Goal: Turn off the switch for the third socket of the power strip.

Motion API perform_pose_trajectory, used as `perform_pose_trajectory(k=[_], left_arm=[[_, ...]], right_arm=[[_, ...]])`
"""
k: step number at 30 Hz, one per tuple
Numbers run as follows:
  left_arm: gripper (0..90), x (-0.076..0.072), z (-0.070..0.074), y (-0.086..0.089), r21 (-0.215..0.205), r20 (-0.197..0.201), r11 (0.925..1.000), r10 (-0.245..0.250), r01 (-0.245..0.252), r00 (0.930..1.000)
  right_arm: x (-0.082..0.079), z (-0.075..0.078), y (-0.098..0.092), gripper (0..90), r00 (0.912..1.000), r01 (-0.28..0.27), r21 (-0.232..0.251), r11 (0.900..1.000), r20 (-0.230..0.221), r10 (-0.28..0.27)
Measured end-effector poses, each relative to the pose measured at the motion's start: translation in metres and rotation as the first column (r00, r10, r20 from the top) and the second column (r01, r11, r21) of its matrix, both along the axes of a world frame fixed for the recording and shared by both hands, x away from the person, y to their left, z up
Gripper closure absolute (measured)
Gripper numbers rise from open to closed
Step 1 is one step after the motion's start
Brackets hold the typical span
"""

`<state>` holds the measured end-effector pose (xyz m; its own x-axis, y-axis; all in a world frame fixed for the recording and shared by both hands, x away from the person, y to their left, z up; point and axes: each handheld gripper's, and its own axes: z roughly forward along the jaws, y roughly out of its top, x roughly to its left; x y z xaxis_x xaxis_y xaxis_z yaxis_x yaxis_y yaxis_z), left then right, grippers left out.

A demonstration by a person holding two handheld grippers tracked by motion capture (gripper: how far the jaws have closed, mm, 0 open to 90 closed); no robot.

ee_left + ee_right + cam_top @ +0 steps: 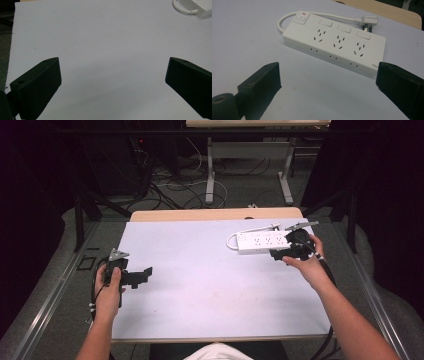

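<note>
Forearms entering from the bottom of the high view, a gripper in each hand. Left gripper (142, 275) hovering over the left part of the white table cover (200, 280), jaws spread wide, holding nothing. Right gripper (327, 82) pointing at the white power strip (334, 43), jaws wide apart, just short of its near edge. Strip lying flat at the far right of the cover, cord looping round to its plug (368, 21) behind it.
</note>
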<state>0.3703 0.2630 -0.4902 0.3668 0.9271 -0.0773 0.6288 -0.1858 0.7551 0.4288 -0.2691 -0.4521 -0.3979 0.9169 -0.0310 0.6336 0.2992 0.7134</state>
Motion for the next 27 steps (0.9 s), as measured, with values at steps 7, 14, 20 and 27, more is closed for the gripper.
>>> perform_pose_trajectory(k=[7,14,20,27], left_arm=[[0.3,0.000,-0.002,0.000,0.010,-0.014,0.9998,0.019,-0.019,0.9997],[0.3,0.001,-0.003,0.002,0.005,-0.011,0.9997,0.023,-0.023,0.9997],[0.3,0.001,-0.004,0.002,0.002,-0.016,0.9999,0.017,-0.017,0.9997],[0.3,0.000,-0.005,0.002,0.005,-0.018,0.9999,0.013,-0.013,0.9997]], right_arm=[[0.014,0.008,-0.003,6.1,0.9992,0.025,-0.024,0.999,-0.030,-0.025],[0.029,0.020,-0.002,6.1,0.9984,0.043,-0.050,0.998,-0.034,-0.044],[0.045,0.030,-0.006,7.4,0.9966,0.066,-0.075,0.995,-0.046,-0.069],[0.059,0.038,-0.010,9.4,0.9934,0.098,-0.086,0.992,-0.052,-0.102]])
